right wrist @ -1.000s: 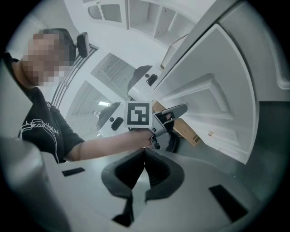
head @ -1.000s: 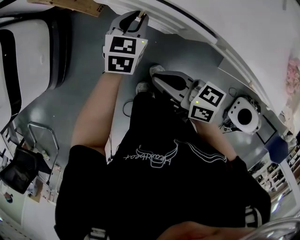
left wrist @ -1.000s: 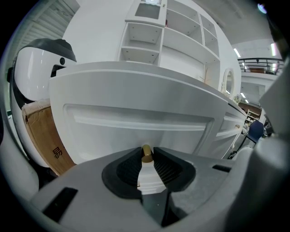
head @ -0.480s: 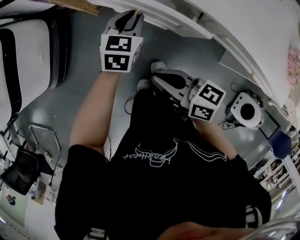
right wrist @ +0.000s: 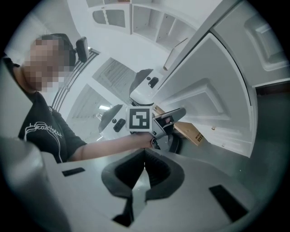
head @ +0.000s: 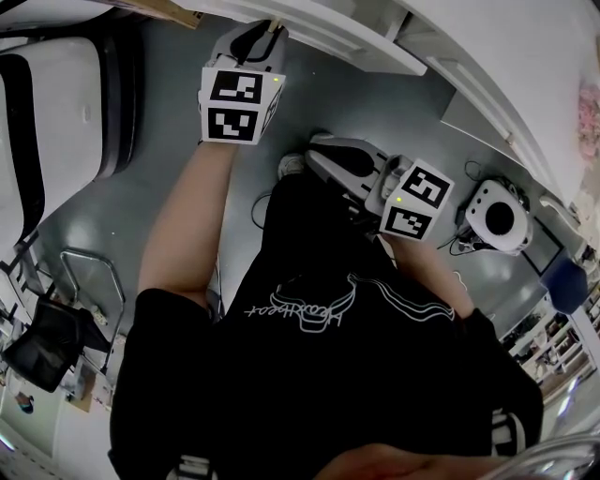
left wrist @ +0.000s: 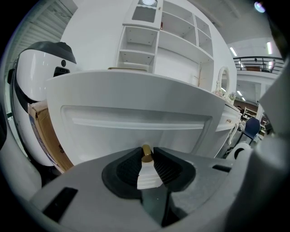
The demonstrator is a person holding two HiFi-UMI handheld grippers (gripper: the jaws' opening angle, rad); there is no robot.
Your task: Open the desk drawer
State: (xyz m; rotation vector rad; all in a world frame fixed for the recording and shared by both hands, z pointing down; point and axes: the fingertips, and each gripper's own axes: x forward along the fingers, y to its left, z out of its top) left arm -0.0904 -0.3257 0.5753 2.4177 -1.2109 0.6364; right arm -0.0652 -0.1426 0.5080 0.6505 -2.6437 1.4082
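The white drawer front (left wrist: 136,122) fills the left gripper view, with its small brass knob (left wrist: 146,153) pinched between the dark pads. My left gripper (left wrist: 146,157) is shut on that knob. From the head view the left gripper (head: 269,28) reaches the drawer (head: 347,37), which juts out from the white desk at the top. My right gripper (head: 317,157) hangs lower, near the person's middle, shut with nothing in it. In the right gripper view its jaws (right wrist: 144,156) meet at the tips, and the left gripper (right wrist: 174,115) shows beyond them at the drawer front (right wrist: 213,99).
A large white and black machine (head: 56,103) stands at the left, with a cardboard box (head: 159,11) beside the desk. A white round device (head: 497,220) with cables lies on the grey floor at right. The person's shoes (head: 292,167) stand below the drawer.
The drawer has slid further out of the desk while the left gripper keeps hold of its knob. The right gripper has drifted slightly right, still shut.
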